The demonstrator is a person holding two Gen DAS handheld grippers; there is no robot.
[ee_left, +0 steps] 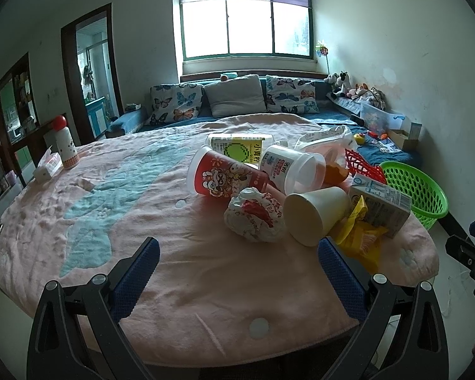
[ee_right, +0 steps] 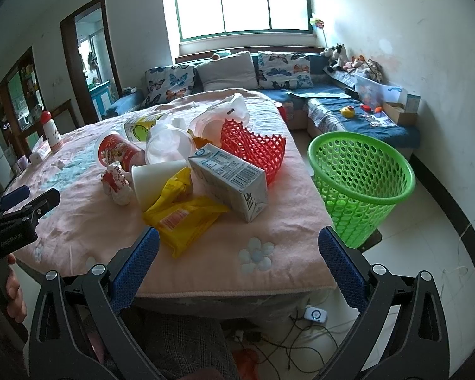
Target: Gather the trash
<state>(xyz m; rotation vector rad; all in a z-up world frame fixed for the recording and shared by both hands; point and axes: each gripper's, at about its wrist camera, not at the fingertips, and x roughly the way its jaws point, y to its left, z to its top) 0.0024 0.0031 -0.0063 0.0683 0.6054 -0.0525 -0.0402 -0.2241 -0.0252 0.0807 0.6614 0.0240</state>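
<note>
Both the left gripper (ee_left: 237, 253) and right gripper (ee_right: 237, 243) hold their jaws wide apart, gripping nothing, at the tabletop's (ee_right: 269, 228) near edge. Trash lies piled toward its right edge: yellow wrapper (ee_right: 183, 218), milk carton (ee_right: 228, 180), white cup (ee_right: 155, 180). The green basket (ee_right: 361, 186) stands on the floor beside that edge; no trash shows inside it.

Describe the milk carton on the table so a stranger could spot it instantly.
Find the pink-covered table, then the trash pile by the green basket. The milk carton lies sideways atop the yellow wrapper: the only grey-white box with a barcode.
</note>
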